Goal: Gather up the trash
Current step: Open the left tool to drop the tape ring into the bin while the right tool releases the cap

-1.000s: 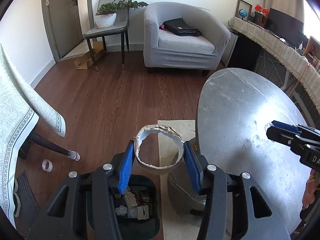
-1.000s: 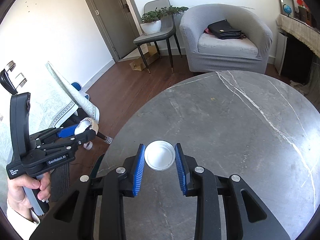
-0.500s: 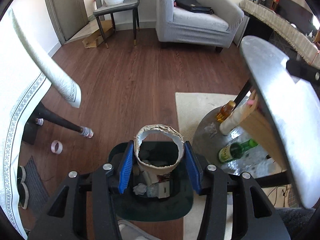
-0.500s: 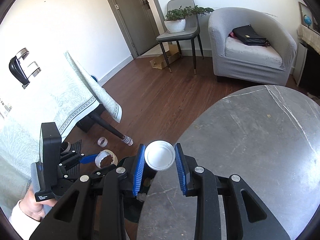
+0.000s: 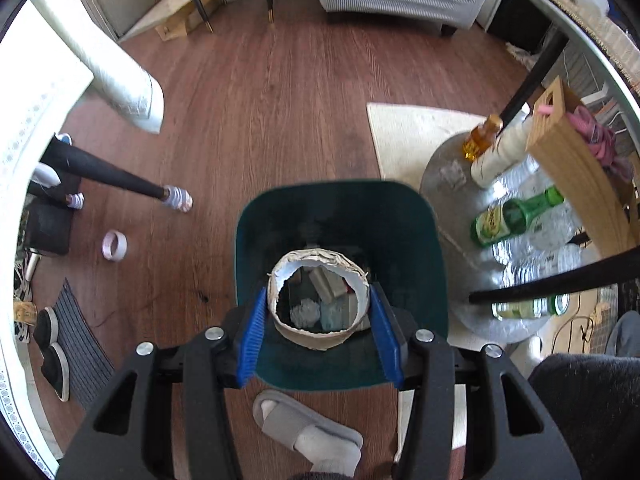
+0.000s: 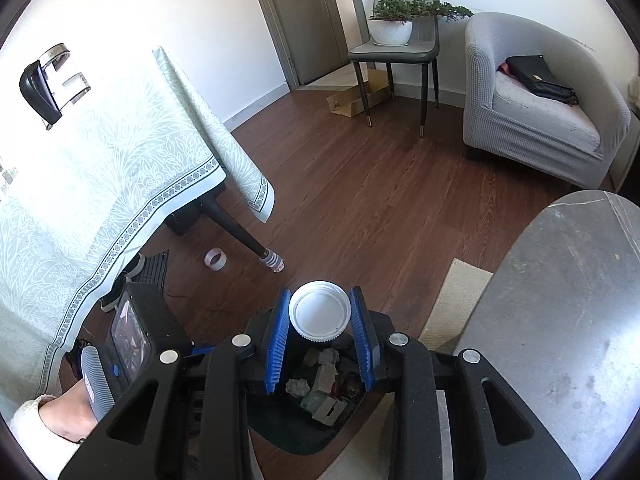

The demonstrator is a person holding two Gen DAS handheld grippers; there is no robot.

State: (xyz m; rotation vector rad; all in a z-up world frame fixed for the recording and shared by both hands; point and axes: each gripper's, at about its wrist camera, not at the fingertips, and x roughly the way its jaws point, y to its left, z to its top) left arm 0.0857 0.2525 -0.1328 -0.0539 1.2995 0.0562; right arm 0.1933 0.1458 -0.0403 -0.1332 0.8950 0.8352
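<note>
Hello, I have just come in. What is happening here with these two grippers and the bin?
A person is collecting trash with a handheld gripper in each hand. The left gripper is shut on a torn cardboard tape ring and holds it directly over the dark green trash bin on the wooden floor. The right gripper is shut on a round white plastic lid, also above the bin. Neither item is released yet. The bin already holds crumpled paper and small boxes.

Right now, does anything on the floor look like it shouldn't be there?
Yes. A small tape roll lies loose on the wood floor near the table leg, and a flattened cardboard box sits under the chair. Both look like uncollected trash, outside the bin.
</note>
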